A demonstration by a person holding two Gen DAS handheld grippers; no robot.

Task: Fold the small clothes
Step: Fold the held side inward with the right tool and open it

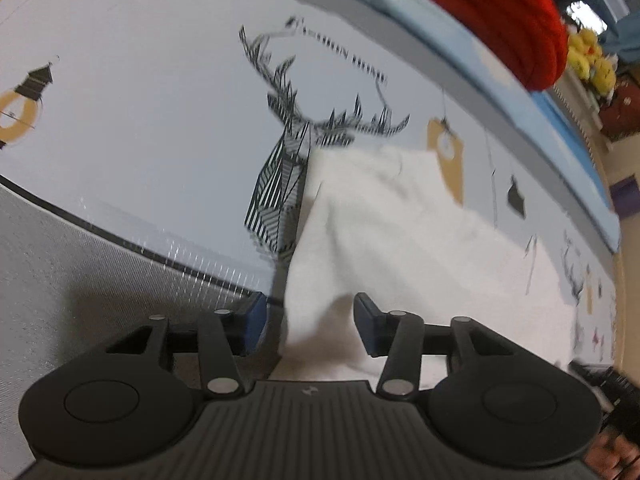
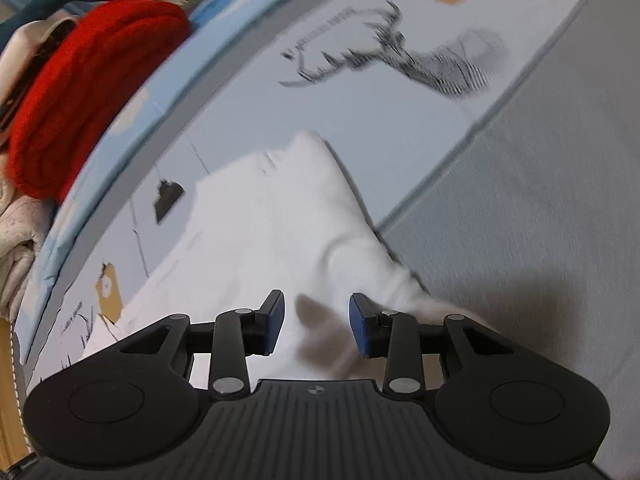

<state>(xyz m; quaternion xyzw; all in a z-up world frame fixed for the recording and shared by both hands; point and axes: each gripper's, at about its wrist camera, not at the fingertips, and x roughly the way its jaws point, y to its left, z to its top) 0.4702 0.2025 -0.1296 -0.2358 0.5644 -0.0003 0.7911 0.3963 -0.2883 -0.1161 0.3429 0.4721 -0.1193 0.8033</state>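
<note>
A small white garment (image 1: 400, 216) lies spread on the printed bedsheet; it also shows in the right wrist view (image 2: 272, 216). My left gripper (image 1: 310, 322) is open, its blue pads (image 1: 256, 320) on either side of the garment's near corner. My right gripper (image 2: 316, 328) is open too, its blue pads (image 2: 358, 330) on either side of a raised fold at the garment's other near corner. Neither pair of pads is closed on the cloth.
The sheet carries a deer print (image 1: 288, 152) and tag prints. A grey mattress edge (image 1: 80, 264) runs along the near side, also seen in the right wrist view (image 2: 540, 184). A red knitted garment (image 1: 500, 12) lies at the far edge, also in the right wrist view (image 2: 88, 80).
</note>
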